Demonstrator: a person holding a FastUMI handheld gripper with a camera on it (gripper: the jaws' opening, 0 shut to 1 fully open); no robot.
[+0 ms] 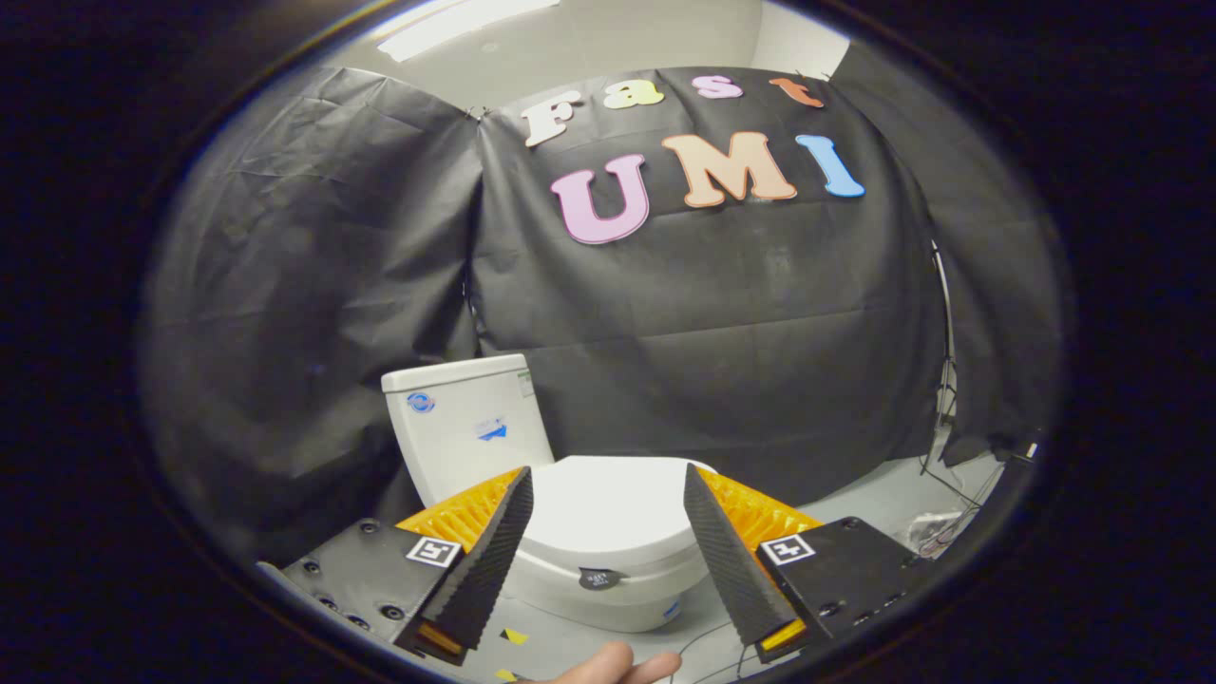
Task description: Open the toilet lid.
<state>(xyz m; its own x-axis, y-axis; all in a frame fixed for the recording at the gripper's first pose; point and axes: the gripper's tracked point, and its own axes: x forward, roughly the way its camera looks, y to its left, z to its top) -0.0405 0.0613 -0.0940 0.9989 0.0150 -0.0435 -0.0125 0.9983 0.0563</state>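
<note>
Facing gripper [608,494], jaws apart: closed toilet lid [608,508].

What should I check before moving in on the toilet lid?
1. Toilet lid down, not yet opened: ok.
2. Gripper open, fingers apart: ok.
3. Lid lined up between the fingers, just beyond them: ok.
4. Fingers touching the lid: not ok, they are short of it.
5. Lid's front edge free to catch: ok.
6. Hand below the fingers, out of the path: cannot tell.
</note>
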